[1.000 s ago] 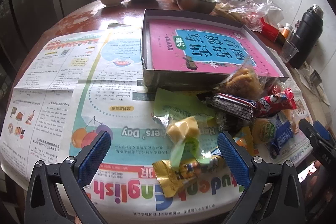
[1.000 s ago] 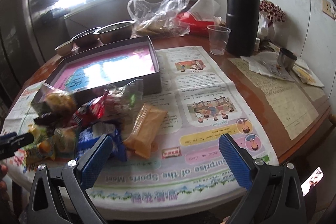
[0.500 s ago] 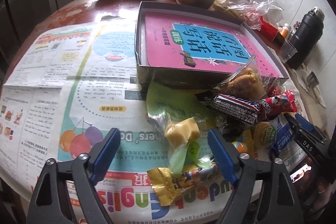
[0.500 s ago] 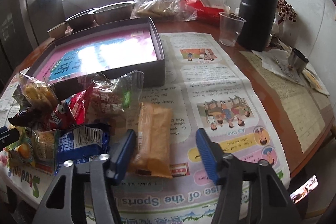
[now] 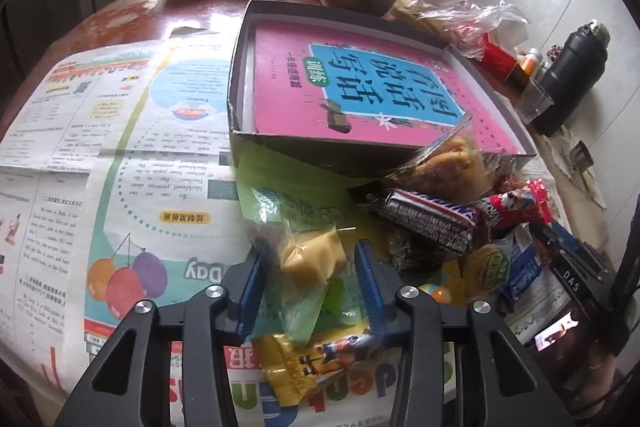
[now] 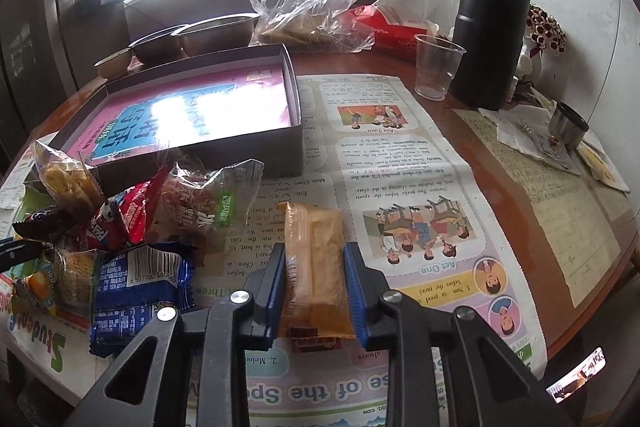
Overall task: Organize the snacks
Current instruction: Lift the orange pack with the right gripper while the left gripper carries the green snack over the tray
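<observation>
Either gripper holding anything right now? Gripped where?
The left gripper is closing around the yellow cake packet, fingers at its sides. The right gripper is closing on the orange snack packet, pinching its long sides near the lower end.

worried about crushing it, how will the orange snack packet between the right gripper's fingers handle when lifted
The orange snack packet looks like thin crinkly film around a flat slab, so it is probably light and fairly stiff along its length. The right gripper is closing across its width with the packet between the jaws; the filling may crack if squeezed hard. Its glossy wrapper could slip, and the loose sealed ends will likely flop.
</observation>
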The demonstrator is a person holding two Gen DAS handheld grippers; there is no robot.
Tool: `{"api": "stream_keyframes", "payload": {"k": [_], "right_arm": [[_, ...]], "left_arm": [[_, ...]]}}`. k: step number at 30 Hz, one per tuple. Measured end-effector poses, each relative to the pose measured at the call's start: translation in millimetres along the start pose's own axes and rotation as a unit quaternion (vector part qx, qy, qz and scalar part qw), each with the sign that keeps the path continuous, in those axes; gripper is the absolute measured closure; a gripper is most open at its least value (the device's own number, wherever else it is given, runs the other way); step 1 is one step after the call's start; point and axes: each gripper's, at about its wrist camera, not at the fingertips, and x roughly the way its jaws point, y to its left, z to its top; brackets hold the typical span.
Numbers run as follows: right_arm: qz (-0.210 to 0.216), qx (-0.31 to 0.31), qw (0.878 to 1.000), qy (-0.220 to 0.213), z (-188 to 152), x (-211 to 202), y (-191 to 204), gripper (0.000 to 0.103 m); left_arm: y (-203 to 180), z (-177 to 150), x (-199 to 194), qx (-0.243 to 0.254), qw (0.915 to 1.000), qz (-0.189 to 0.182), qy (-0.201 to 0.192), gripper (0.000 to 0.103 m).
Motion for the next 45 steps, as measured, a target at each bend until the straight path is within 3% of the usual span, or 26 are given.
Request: {"api": "stream_keyframes", "payload": {"k": [6, 28, 45], "right_arm": [[0.005, 0.001, 1.0, -0.005, -1.6, -0.7, -2.7, 0.076], [0.019, 0.018, 0.999, -0.045, 11.4, -29.8, -9.4, 0.076], [0.043, 0.007, 0.996, -0.078, 39.1, -32.7, 8.3, 0.076]], "left_arm": [[1.2, -1.6, -4.0, 0.0, 0.9998, -0.017, -0.008, 0.066], [3.0, 4.6, -50.8, 0.003, 0.998, -0.01, -0.062, 0.068], [-14.7, 40.0, -59.5, 0.006, 0.9955, -0.024, -0.091, 0.068]]}}
